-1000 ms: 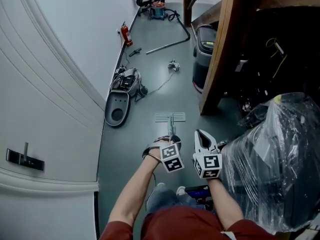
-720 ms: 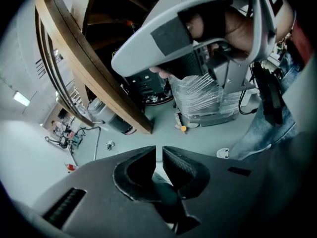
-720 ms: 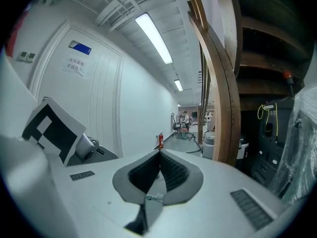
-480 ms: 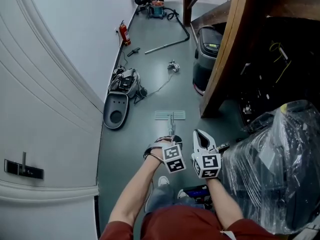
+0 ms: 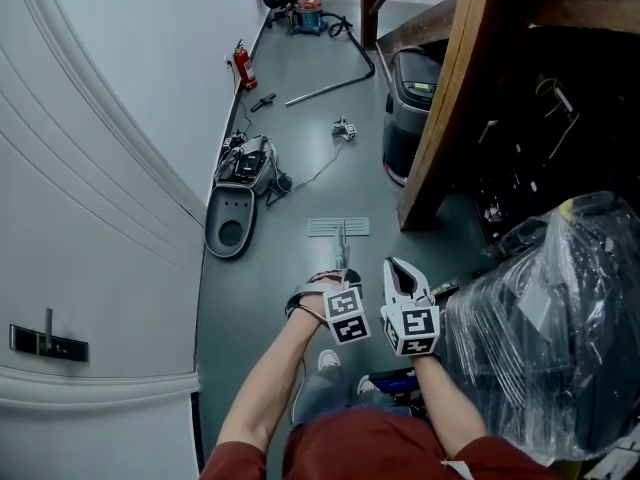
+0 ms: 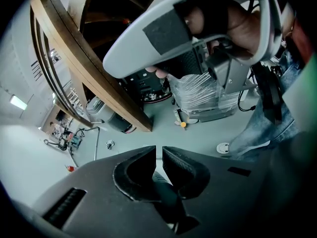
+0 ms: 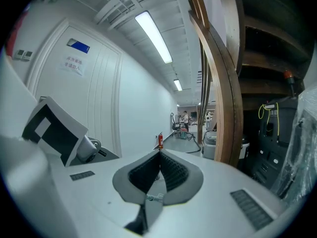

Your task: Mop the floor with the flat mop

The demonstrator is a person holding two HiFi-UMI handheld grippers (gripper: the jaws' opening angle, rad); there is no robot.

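Floor [image 5: 300, 148]: grey-green corridor strip between the white wall [image 5: 120, 118] and a wooden frame [image 5: 455, 98]. A plastic-wrapped load [image 5: 540, 318] stands close on the right.

Flat mop head [image 5: 339, 227]: lies flat on the floor just ahead of the person. Its handle [image 5: 341, 253] runs back to the left gripper [image 5: 340, 276].

Left gripper: jaws clamped on the dark handle [image 6: 166, 192], which sits in the pad notch.

Right gripper [image 5: 393, 266]: just beside the left one, jaws pressed together on nothing, not on the handle.

Judgement: a one-gripper push stroke is in hand, early in the job. To do it well:
- keep the head flat
- stroke straight up the lane
- keep the clamp firm so the handle cannot twist
- steer off the cable clutter [image 5: 250, 163] by the wall
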